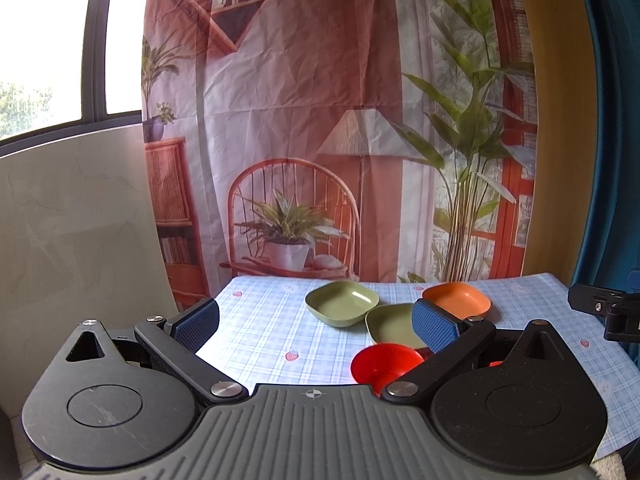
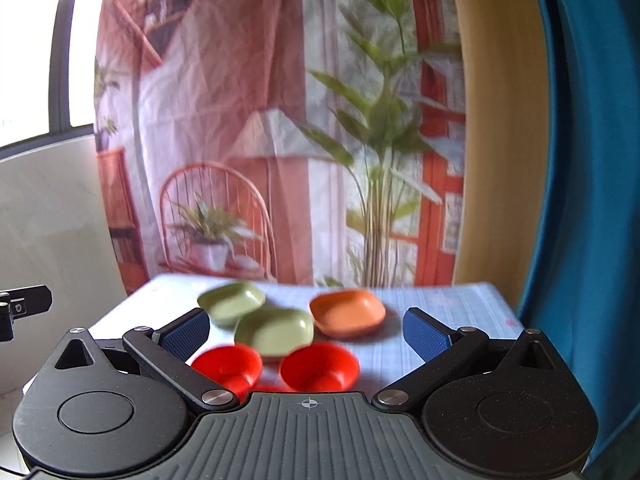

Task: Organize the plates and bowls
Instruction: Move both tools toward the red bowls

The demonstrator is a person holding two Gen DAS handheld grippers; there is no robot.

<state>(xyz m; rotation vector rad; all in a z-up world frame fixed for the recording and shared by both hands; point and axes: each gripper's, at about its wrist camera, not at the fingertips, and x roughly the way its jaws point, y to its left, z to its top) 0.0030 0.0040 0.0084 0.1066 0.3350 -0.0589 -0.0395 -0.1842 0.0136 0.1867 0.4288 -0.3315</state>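
On the checked tablecloth [image 1: 260, 320] lie two green square plates [image 1: 342, 302] [image 1: 390, 324], an orange square plate [image 1: 458, 300] and red round bowls [image 1: 386, 364]. The right wrist view is blurred; it shows the green plates [image 2: 232, 302] [image 2: 274, 332], the orange plate [image 2: 348, 312] and two red bowls [image 2: 228, 364] [image 2: 320, 366]. My left gripper [image 1: 316, 322] is open and empty, held above the near table edge. My right gripper [image 2: 306, 332] is open and empty, above the red bowls.
A printed cloth backdrop [image 1: 320, 120] hangs behind the table. A pale wall panel [image 1: 72, 220] stands at the left and a blue curtain [image 2: 592, 160] at the right. The other gripper's black tip [image 1: 604, 308] shows at the right edge.
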